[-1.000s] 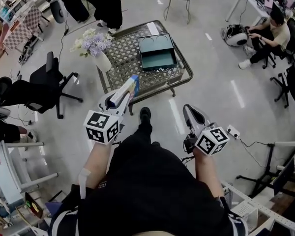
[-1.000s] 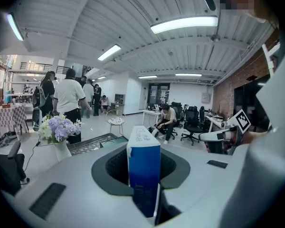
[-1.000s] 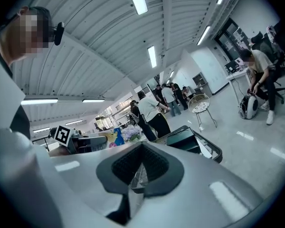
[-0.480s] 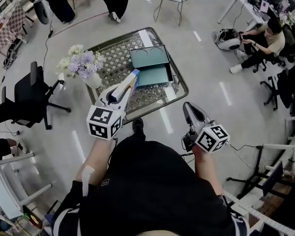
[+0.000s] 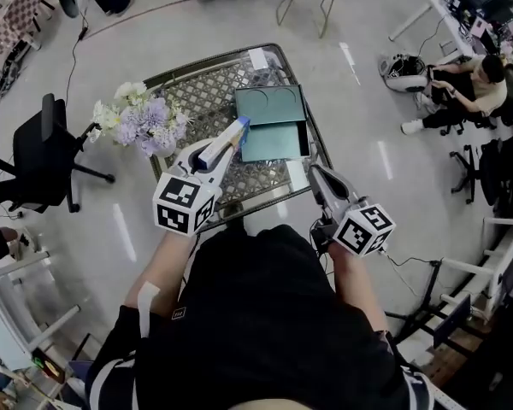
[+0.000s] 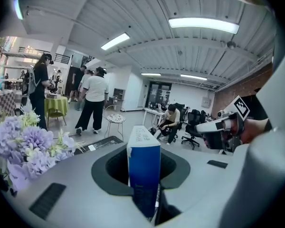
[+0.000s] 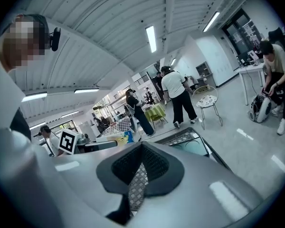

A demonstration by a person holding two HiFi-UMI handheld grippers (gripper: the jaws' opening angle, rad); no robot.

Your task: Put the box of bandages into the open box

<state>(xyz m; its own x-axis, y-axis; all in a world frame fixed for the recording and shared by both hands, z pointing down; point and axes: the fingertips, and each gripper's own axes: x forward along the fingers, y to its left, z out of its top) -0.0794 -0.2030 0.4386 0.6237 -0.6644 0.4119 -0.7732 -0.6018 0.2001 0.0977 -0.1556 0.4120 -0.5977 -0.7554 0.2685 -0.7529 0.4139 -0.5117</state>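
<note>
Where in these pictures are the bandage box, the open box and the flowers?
bandage box [image 6: 143, 167]: left gripper view, its blue face.
open box [image 5: 275, 141]: head view, bare inside of its nearer half.
flowers [image 5: 144, 120]: head view, the purple blooms.

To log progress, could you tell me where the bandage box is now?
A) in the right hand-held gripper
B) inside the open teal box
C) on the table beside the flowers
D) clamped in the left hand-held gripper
D: the bandage box sits clamped between the jaws of the left hand-held gripper.
</note>
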